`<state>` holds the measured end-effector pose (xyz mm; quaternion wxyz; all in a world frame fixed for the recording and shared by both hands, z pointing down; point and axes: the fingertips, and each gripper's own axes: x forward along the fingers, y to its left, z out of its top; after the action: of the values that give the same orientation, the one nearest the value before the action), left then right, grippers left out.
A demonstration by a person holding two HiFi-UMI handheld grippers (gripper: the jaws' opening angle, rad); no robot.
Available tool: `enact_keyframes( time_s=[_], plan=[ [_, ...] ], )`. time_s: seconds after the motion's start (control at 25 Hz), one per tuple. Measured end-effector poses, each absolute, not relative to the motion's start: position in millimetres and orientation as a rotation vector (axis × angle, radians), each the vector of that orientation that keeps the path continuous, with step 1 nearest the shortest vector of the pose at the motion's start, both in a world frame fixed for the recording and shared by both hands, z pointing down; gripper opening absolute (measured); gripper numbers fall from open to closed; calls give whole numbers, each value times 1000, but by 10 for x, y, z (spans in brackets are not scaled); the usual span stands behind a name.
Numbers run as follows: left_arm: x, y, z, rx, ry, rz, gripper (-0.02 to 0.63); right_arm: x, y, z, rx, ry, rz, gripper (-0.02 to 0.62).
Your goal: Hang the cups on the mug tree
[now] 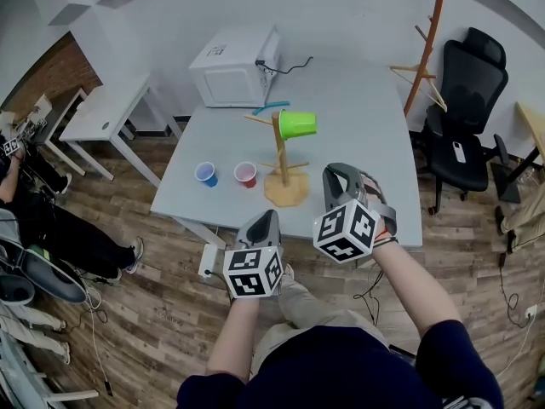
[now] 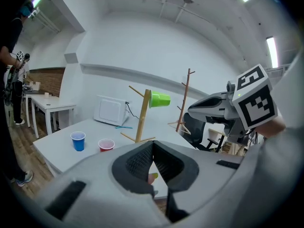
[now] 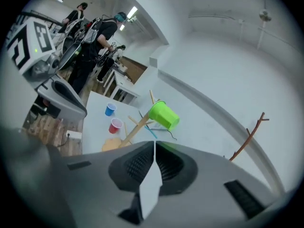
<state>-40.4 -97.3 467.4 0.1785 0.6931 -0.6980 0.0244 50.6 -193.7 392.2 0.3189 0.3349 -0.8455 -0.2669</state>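
Observation:
A wooden mug tree [image 1: 280, 162] stands on the grey table [image 1: 366, 135]. A green cup [image 1: 297, 123] hangs sideways on one of its upper pegs. Left of the tree's base, a blue cup [image 1: 205, 174] and a red cup [image 1: 245, 174] stand upright. My left gripper [image 1: 266, 218] is held at the table's near edge, jaws shut and empty. My right gripper [image 1: 339, 174] hovers just right of the tree's base, also shut with nothing in it. In the right gripper view the green cup [image 3: 164, 115] sits above the closed jaws, with the red cup [image 3: 115, 126] and blue cup [image 3: 109, 109] further left.
A white microwave [image 1: 234, 66] with a black cable stands at the table's far left corner, a teal stick [image 1: 271, 107] in front of it. A wooden coat stand [image 1: 426, 49] and a black office chair [image 1: 464, 109] are at the right. A white side table [image 1: 106, 113] and seated people [image 1: 34, 220] are at the left.

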Motion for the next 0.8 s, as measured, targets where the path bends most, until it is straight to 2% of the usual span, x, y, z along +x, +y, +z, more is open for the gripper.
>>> enact_keyframes(
  time_s=[0.4,0.8],
  plan=[
    [-480,-892,4718,1919,-1987,34,20,626,-1664,4147,1008,-2563,-139,31],
    [-702,-897,4743,1892,-1985,19,20,514,-1405,4373,933,-2695,178,31]
  ],
)
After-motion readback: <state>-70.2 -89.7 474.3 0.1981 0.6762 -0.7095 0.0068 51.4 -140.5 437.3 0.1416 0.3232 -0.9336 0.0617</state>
